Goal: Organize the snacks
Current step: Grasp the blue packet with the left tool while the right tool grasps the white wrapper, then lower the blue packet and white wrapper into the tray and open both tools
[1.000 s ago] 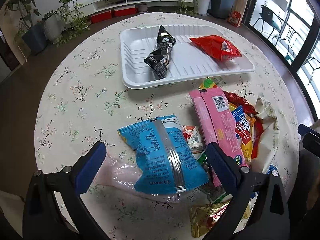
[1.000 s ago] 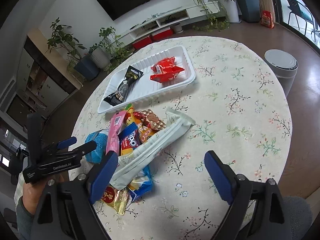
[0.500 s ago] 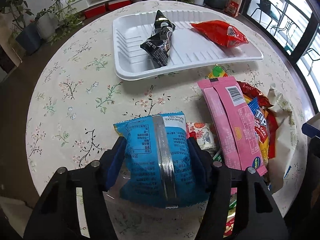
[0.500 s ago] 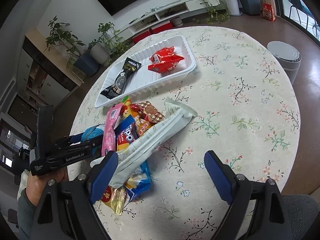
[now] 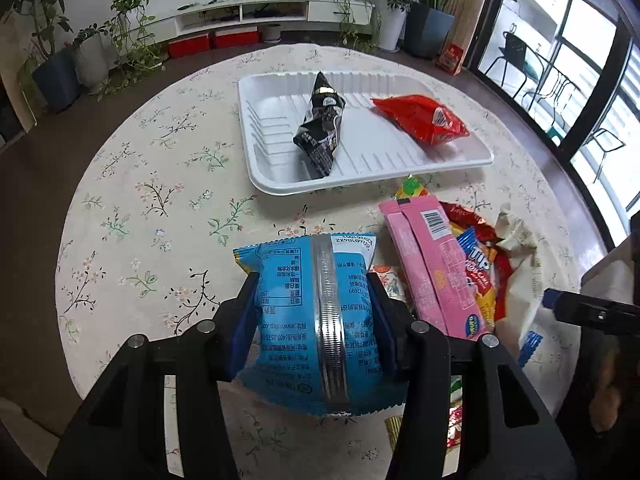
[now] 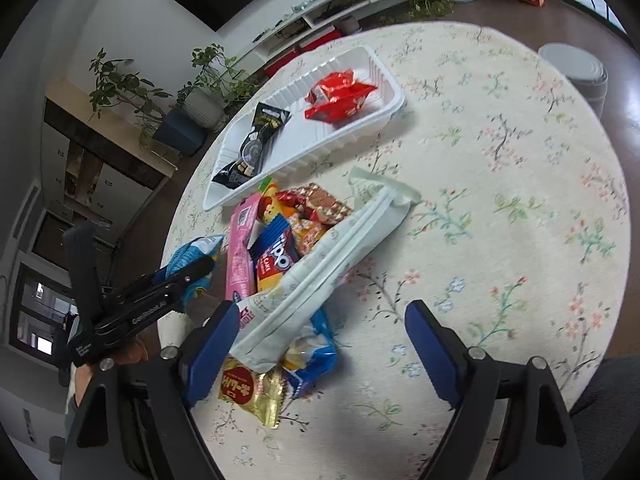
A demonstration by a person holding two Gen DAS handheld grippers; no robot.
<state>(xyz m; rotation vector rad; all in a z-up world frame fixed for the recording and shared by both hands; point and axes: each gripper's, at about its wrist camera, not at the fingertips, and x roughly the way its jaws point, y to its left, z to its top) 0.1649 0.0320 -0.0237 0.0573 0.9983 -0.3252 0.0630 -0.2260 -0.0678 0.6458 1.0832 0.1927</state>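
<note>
My left gripper (image 5: 312, 292) is closing its jaws on a blue snack bag (image 5: 348, 320), and both pads press into its sides just above the flowered tablecloth. The right wrist view shows the same gripper (image 6: 192, 276) at the left with the blue bag (image 6: 192, 250) in it. My right gripper (image 6: 320, 312) hangs over the near end of a long white packet (image 6: 340, 256). Its jaws are narrowing but stand wide, and only the left pad is close to the packet. A white tray (image 5: 360, 178) holds a black packet (image 5: 320, 128) and a red packet (image 5: 420, 118).
A heap of snacks lies right of the blue bag: a pink packet (image 5: 424, 260), a blue biscuit pack (image 6: 276, 256), a gold packet (image 6: 248, 392) and others. A grey bin (image 6: 572, 68) stands beyond the round table's far right edge. Potted plants line the wall.
The left gripper went from wide open around the blue bag to squeezing it and has lifted it slightly. The right gripper sank toward the white packet and rolled a little.
</note>
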